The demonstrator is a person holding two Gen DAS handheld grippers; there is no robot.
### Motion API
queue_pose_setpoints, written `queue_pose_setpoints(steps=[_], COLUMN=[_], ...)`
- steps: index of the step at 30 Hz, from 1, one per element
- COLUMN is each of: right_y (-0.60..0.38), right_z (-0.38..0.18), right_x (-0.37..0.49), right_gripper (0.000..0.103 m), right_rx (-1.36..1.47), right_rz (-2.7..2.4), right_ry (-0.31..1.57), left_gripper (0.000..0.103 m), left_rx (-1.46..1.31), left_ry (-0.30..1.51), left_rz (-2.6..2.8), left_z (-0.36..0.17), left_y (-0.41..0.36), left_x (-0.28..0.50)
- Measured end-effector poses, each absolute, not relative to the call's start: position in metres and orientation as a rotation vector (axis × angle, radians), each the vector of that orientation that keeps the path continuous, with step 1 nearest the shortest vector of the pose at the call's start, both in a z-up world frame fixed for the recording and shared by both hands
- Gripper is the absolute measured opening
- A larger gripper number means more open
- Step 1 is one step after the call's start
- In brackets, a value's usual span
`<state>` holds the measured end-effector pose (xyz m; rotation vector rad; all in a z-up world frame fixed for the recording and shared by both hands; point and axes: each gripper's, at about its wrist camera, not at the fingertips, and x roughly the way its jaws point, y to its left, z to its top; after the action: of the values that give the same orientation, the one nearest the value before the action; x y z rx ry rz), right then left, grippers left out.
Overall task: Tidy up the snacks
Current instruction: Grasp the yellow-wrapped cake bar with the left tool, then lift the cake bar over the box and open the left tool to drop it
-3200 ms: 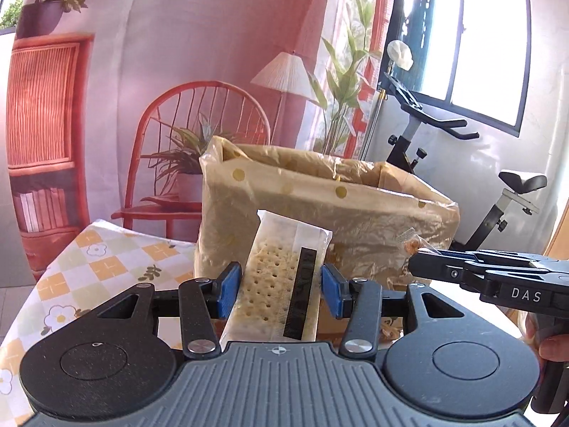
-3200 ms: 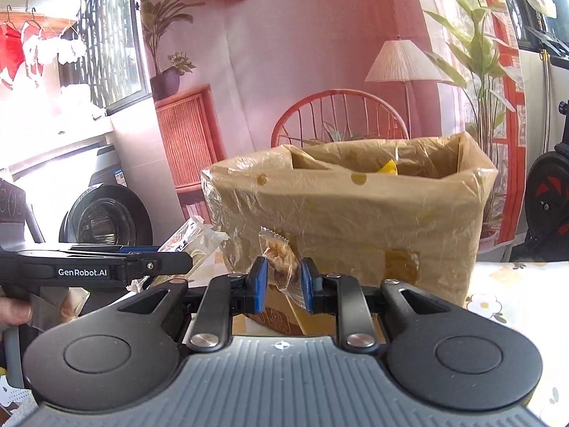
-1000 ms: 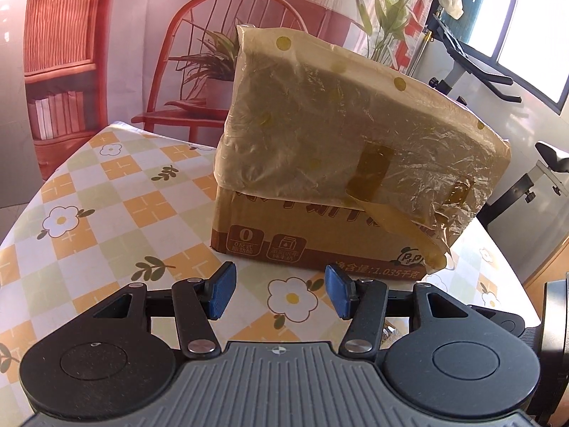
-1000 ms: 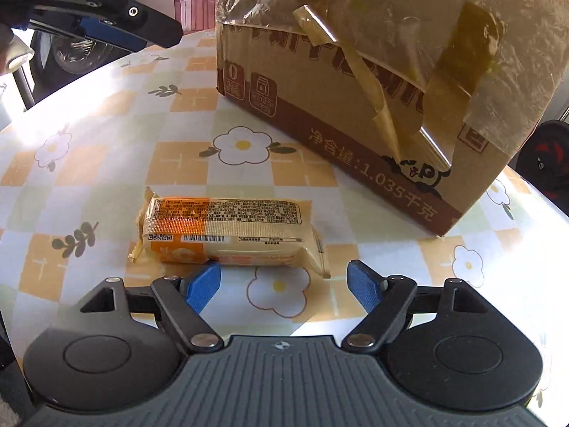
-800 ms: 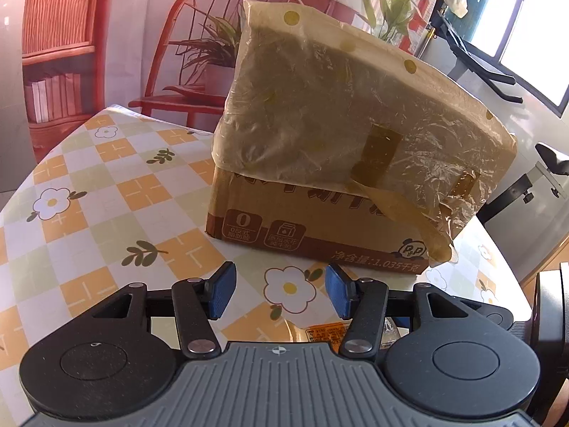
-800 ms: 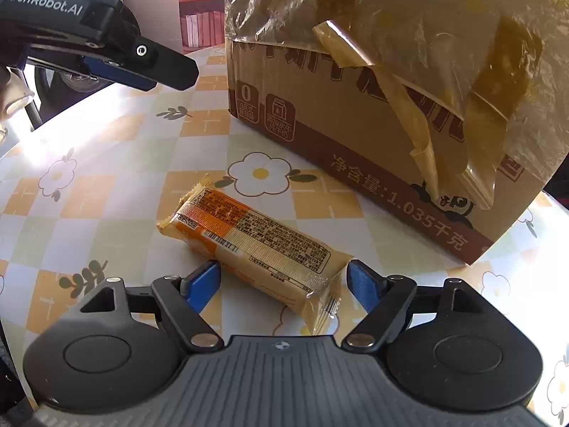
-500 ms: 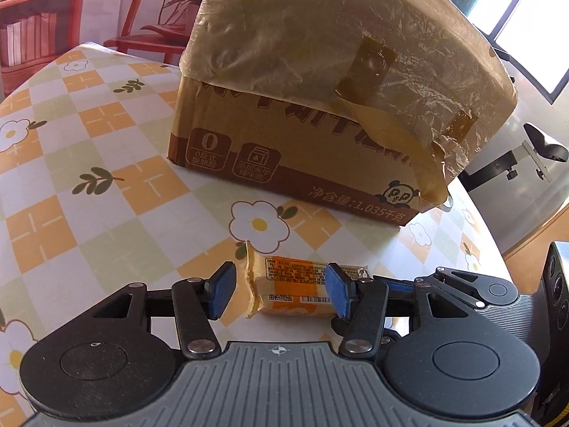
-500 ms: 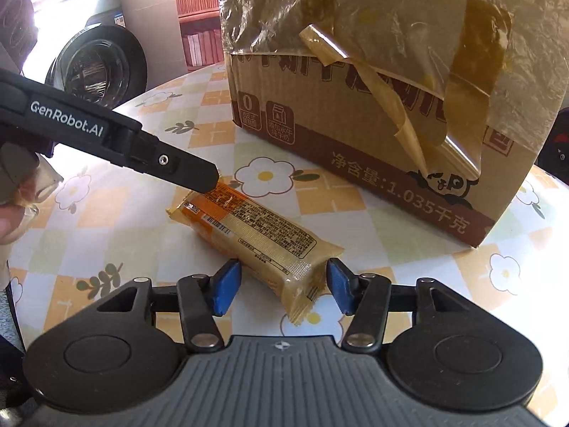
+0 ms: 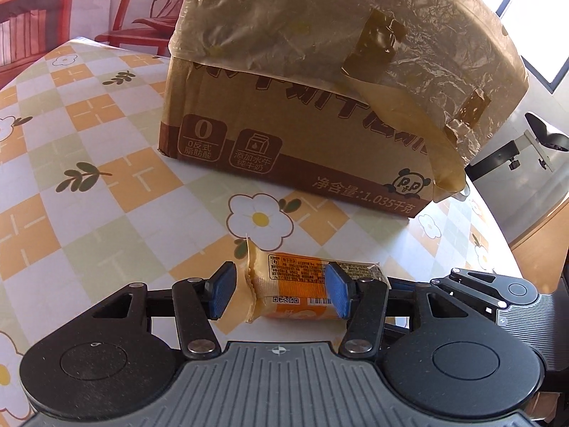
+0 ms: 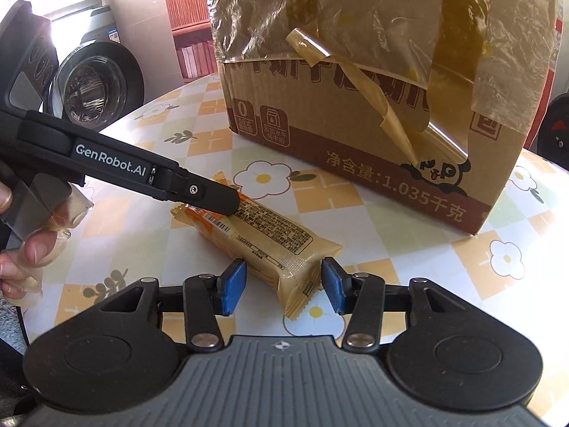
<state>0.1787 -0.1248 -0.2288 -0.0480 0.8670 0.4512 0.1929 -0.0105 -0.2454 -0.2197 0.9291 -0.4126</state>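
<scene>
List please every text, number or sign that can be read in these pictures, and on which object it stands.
"GenRobot.AI": side of the left hand-held gripper.
"净含量:1.035千克": bottom band of the cardboard box.
"0" with "0反式脂肪酸": square sign on the box.
"添加水牛纯牛奶": milk-carton sign beside it.
Large brown letters above: half hidden by the plastic liner, unreadable.
Snack packet: fine print, barcode, too small.

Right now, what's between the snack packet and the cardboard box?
Nothing but bare tablecloth with a printed flower. Both wrist views show an open strip between the orange snack packet and the cardboard box; they don't touch.
</scene>
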Motion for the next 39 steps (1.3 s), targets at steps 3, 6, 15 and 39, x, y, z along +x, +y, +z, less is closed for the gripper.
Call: queue_pose_setpoints(steps=[3,6,15,39], right_y=[-0.128,-0.129,-0.132,-0.146], right_z=[-0.231,-0.230,-0.195,-0.031], right_x=[0.177,0.175,0.166,0.277], right_gripper=[0.049,0.048,0.047,0.045], right_rx=[-0.025,-0.002,0.017,-0.102], right_rz=[0.443,0.448,0.440,0.418], right_ry=[0.862,0.858,0.765,0.464], left_gripper=[0.055,0.051,0.047,0.048], left_rx=[-0.179,-0.164,-0.115,-0.122], left_ry=[0.919,0.906,0.768,0.443], left_rz=[-0.439,-0.432,-0.447,-0.439], left_z=[-0.243,-0.239,-0.188,-0.022], left_y=[-0.017,-0.019,-0.019,-0.039], left_x=[0.186,0.181,0.168,0.262])
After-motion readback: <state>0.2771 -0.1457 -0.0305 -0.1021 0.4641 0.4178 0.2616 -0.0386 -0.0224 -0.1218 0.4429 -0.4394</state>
